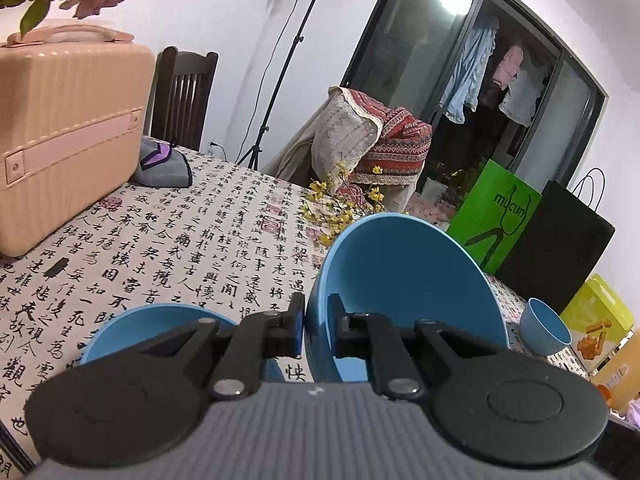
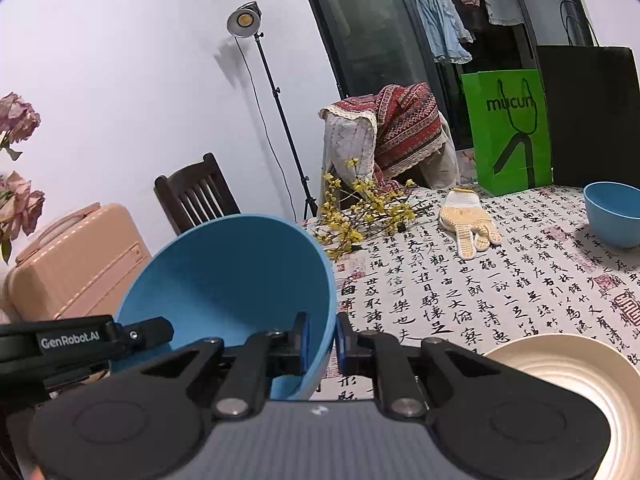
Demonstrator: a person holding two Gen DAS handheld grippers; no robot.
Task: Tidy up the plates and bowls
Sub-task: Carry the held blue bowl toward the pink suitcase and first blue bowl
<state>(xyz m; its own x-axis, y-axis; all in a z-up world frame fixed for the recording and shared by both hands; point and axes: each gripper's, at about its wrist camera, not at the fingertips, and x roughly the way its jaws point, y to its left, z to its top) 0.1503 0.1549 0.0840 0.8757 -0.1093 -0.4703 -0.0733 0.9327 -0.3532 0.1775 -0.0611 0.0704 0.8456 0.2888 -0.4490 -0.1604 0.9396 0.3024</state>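
Note:
A large blue bowl (image 1: 400, 272) hangs tilted above the table, its opening turned toward me. My left gripper (image 1: 316, 308) is shut on the bowl's left wall, one pad inside and one outside. In the right wrist view my right gripper (image 2: 322, 320) is shut on the right wall of the blue bowl (image 2: 232, 280), and the left tool's black arm (image 2: 80, 340) reaches its left side. A second blue bowl (image 1: 160, 322) sits on the cloth below left. A small blue bowl (image 2: 612, 216) stands far right, and a cream ribbed plate (image 2: 572, 364) lies near right.
A pink suitcase (image 1: 68, 140) and grey pouch (image 1: 164, 164) occupy the table's left end. Yellow flower sprigs (image 2: 368, 208) and a knitted glove (image 2: 468, 220) lie mid-table. A green bag (image 2: 508, 128) and a black bag (image 2: 592, 116) stand at the far edge.

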